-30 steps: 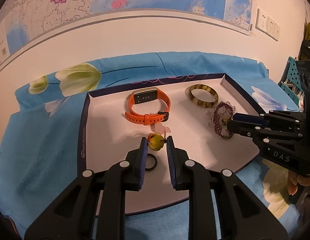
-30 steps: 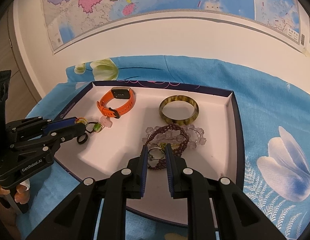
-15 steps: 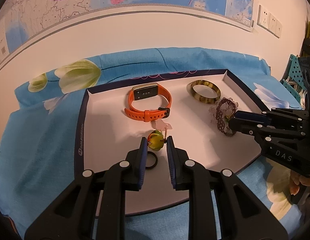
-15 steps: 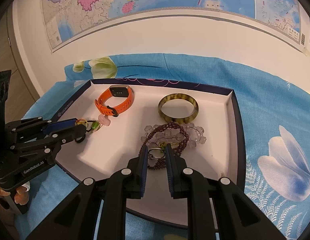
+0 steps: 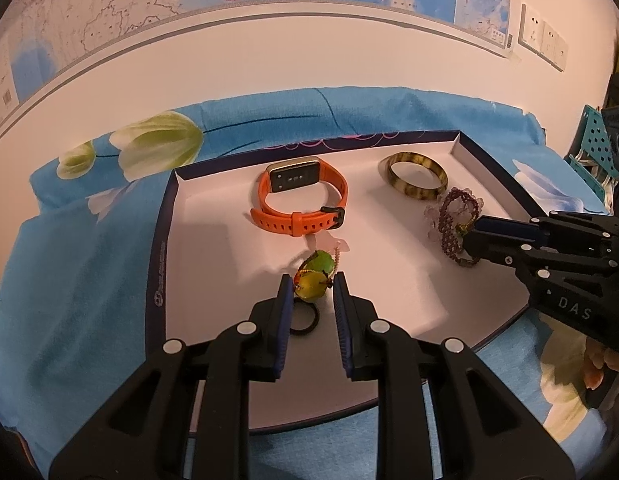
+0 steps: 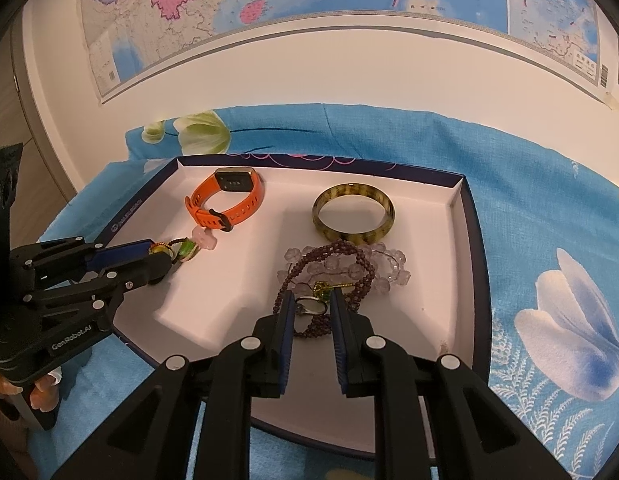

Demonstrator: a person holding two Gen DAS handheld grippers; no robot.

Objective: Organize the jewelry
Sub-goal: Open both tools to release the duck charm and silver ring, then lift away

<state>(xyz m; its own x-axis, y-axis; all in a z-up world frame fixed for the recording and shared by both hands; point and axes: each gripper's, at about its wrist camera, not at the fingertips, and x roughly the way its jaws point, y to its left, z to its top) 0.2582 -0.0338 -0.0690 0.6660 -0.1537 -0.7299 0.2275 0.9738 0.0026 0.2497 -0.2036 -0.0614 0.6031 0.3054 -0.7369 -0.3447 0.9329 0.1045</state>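
Over the last second both grippers had risen slightly with their loads, and the purple bead bracelet (image 5: 455, 220) stood more on edge in the left wrist view than it had a second before, so I judged both pieces were being lifted clear for re-placing in the tray (image 5: 165, 240). The left gripper (image 5: 309, 286) was closed to a narrow gap on the yellow-green bead pendant (image 5: 314, 276), whose pink charm (image 5: 329, 245) trailed toward the orange watch (image 5: 299, 204); a black ring (image 5: 305, 320) lay on the tray floor just under its fingers. The right gripper (image 6: 311, 306) was pinched on a silver ring (image 6: 309, 307) tied by a green-and-gold link into the purple bead bracelet and the clear bead bracelet (image 6: 389, 266), which lay touching each other. That tangle meant lifting the ring would probably drag both bracelets along. The tortoiseshell bangle (image 6: 353, 214) sat just beyond the beads, near the far right corner, and the watch near the far wall. Open white floor remained in the middle between the two grippers and along the near rim, while the raised dark walls bounded all four sides. The tray rested on a blue floral cloth (image 6: 529, 184) over the surface.
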